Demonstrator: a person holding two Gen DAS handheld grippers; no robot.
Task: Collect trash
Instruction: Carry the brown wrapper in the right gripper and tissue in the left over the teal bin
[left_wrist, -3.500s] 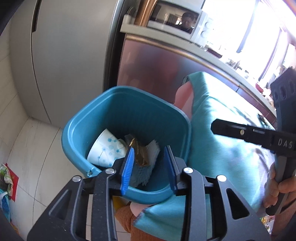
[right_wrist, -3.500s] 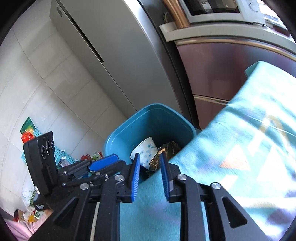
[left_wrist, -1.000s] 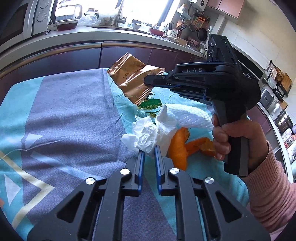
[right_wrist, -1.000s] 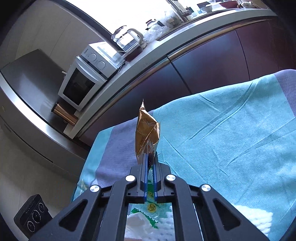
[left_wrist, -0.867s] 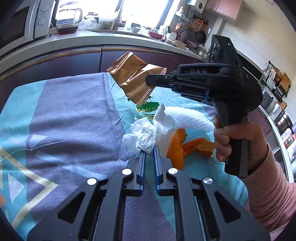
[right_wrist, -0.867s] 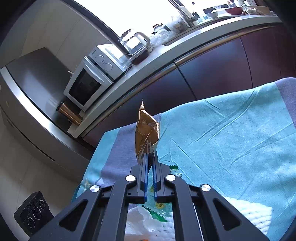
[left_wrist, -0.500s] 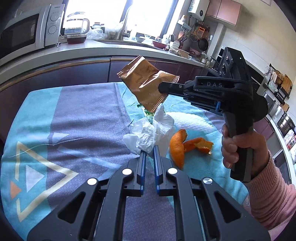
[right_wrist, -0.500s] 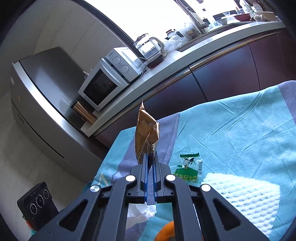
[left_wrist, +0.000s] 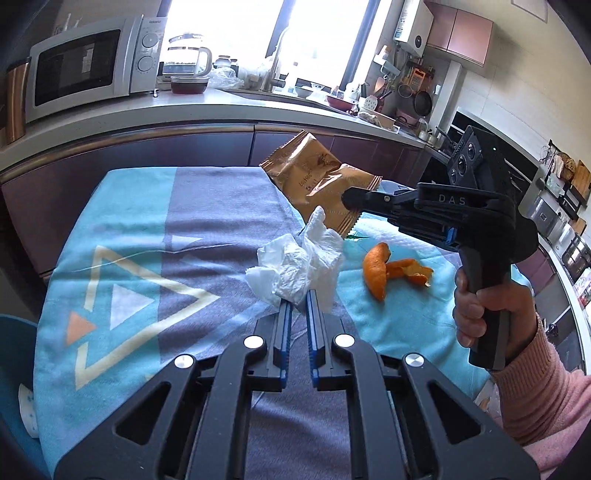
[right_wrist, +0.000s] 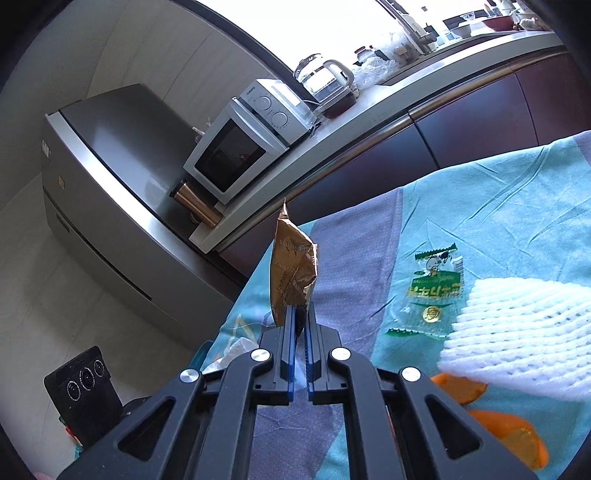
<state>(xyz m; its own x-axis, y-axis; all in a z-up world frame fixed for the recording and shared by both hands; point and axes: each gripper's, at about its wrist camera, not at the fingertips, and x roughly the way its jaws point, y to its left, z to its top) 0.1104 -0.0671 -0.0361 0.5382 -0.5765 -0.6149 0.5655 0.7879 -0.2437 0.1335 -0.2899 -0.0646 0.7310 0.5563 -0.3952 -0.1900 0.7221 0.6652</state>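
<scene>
Left gripper (left_wrist: 298, 301) pinching crumpled tissue (left_wrist: 295, 264) by its near edge, lifted off the tablecloth (left_wrist: 122, 236), prob. so it clears the cloth w/o dragging. Right gripper (right_wrist: 300, 317) clamped on brown snack wrapper (right_wrist: 291, 275) at its crimped end, held upright above table, both loads likely bin-bound. Left behind on cloth: orange peel (left_wrist: 388, 267), green wrapper (right_wrist: 434, 291), white foam net (right_wrist: 517, 328).

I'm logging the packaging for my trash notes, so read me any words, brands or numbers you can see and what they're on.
"DAS": on the side of the right gripper.
Brown snack bag, held in the right gripper: printed, too blurred to read.
Green candy wrapper on the tablecloth: printed, not legible.
Microwave: a small brand mark, too small to read.
Tissue in the left gripper: no text.
</scene>
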